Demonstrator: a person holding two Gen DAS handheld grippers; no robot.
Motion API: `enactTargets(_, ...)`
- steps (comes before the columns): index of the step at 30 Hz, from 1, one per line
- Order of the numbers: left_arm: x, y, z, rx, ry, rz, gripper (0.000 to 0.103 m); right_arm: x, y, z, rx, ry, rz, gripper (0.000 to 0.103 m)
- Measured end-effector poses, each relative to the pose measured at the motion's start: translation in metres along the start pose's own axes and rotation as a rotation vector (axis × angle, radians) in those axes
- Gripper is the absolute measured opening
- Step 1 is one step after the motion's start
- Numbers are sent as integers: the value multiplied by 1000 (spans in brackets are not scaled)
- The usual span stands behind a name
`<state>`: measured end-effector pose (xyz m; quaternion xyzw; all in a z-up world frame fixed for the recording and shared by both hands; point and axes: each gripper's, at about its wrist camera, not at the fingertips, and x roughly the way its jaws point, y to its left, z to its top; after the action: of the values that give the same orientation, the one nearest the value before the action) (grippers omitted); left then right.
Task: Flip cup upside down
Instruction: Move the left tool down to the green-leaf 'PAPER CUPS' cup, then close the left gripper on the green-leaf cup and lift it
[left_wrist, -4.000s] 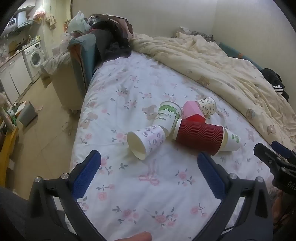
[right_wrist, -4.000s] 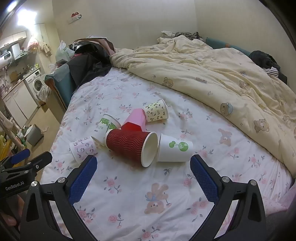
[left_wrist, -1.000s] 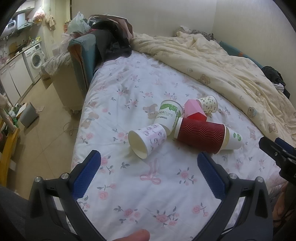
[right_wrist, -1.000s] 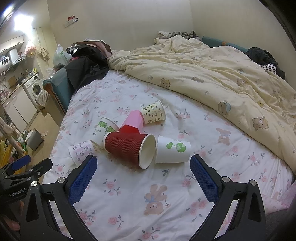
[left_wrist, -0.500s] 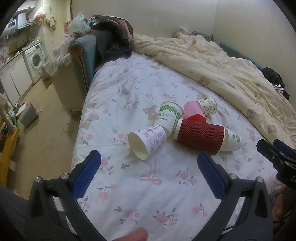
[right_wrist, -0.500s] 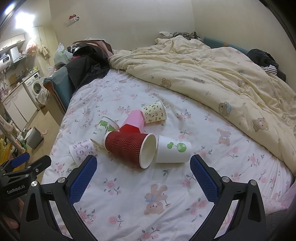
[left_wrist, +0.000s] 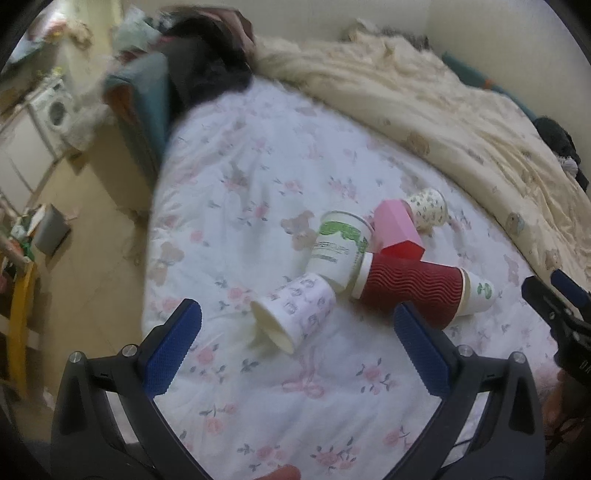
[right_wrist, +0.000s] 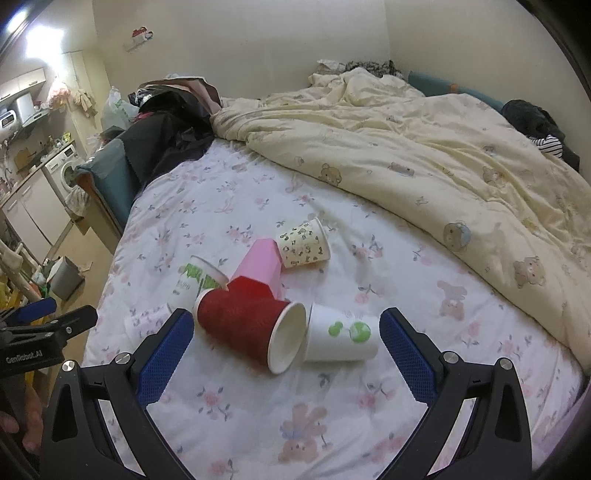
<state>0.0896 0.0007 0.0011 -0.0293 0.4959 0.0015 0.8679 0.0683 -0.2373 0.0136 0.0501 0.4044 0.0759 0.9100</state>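
Note:
Several paper cups lie on their sides in a cluster on the floral bed sheet (left_wrist: 236, 387). A lilac-print cup (left_wrist: 291, 314) lies nearest my left gripper (left_wrist: 295, 339), which is open and empty just short of it. A red ribbed cup (right_wrist: 251, 325) and a white cup with green dots (right_wrist: 341, 338) lie between the fingers of my right gripper (right_wrist: 286, 354), which is open and empty. A green-logo white cup (left_wrist: 340, 247), a pink cup (right_wrist: 258, 264) and a small patterned cup (right_wrist: 304, 247) lie behind.
A cream bear-print duvet (right_wrist: 424, 155) is bunched over the far and right side of the bed. Dark clothes (right_wrist: 166, 136) pile at the head. The bed's left edge drops to the floor with a grey bin (right_wrist: 64, 282) and a washing machine (right_wrist: 66, 171).
Both grippers have moved forward toward the cups, which now look larger and closer. The left view is blurred from motion. The cups have not moved.

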Motion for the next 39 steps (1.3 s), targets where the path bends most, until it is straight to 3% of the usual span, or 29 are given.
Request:
enactTargets(5,56,-11,35,75,220,-43,102,21,-4,13,5,24,4,103)
enactTargets(8,83,-15,44,80,289,-42,100,32,-6,17,9,40,2,103)
enactTargets(11,109,-20,51,69,345,-51,90,39,-10,18,16,49,-3,103)
enactTargets(16,151,-30,57,73,429,-44,89,46,-21,17,56,70,-5,103)
enactTargets(26,175,-36,68,57,439,-48,87,55,-31,15,102,102,-13,103)
enactTargets(30,178,-35,71,33,461,-96,66,56,-30,15,98,100,-15,103)
enactTargets(39,184,-19,71,-7,495,-128,62,56,-29,15,96,100,-16,103)
